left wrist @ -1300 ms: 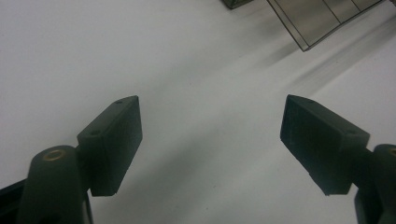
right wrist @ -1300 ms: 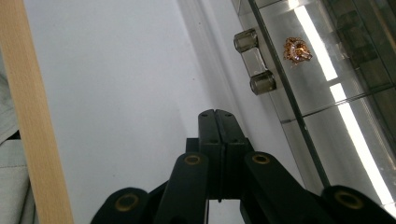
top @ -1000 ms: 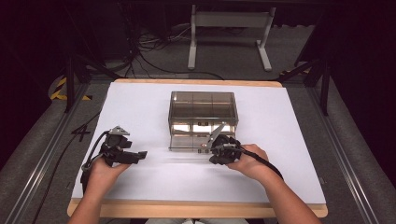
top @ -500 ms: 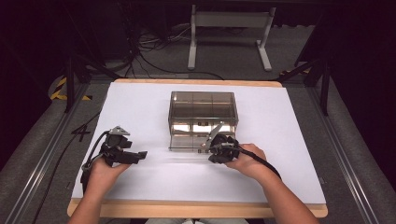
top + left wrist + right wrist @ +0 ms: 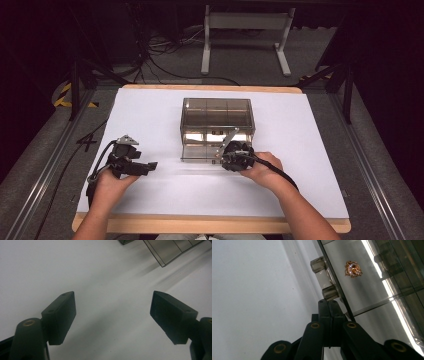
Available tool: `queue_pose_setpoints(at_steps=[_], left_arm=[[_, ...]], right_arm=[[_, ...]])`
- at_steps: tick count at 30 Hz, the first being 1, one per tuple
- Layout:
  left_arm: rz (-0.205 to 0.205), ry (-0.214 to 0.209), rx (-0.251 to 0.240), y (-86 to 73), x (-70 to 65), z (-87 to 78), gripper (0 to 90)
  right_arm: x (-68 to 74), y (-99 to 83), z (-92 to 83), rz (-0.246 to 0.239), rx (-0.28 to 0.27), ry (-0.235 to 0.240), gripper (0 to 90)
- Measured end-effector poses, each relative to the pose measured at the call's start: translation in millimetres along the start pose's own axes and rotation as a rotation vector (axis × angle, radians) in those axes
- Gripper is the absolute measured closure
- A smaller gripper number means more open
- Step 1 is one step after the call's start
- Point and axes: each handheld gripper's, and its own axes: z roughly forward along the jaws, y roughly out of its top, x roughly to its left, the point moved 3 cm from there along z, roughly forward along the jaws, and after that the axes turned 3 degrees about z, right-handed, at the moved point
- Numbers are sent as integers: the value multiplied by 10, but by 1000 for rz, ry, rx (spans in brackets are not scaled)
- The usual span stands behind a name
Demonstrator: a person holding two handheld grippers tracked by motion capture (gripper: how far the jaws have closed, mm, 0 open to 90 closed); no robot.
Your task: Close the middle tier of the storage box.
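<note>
Dark floor and loose cables lie beyond the far edge of the white worktop (image 5: 150,115), and a metal stand (image 5: 245,30) waits back there too. On the worktop, near the middle and a bit toward the far edge, sits a clear smoky box with drawers (image 5: 217,127). Its front faces the person, which is likely so the drawers can be pulled toward the near edge.

The right tool (image 5: 231,154) is at the front of the box, low down on its right side. In the right gripper view the jaws are squeezed tight together, with nothing between them. Their tip sits just below the small clear drawer handle (image 5: 323,277), very close to it, but it is hard to tell if they touch. A little gold piece (image 5: 353,268) shines through the drawer front beside the handle. It looks like the person wants to hook or nudge the handle with the closed tip to slide the drawer out, since a thin closed tip fits in the small gap there.

The left tool (image 5: 134,165) rests low over the worktop, well apart from the box, toward the left edge. In the left gripper view its jaws stand wide apart with only bare white worktop between them. It seems to be waiting, perhaps ready to steady the box or pick up what is inside once the drawer is open
</note>
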Motion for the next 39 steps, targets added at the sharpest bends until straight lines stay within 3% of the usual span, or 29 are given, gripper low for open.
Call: queue_pose_setpoints(at_steps=[10,39], left_arm=[[-1,-1,0,0,0,2,215],[2,-5,2,-1,6,5,214]], right_arm=[[-33,65,-65,-4,-18,-25,900],[-238,133,-104,67,-92,-110,900]])
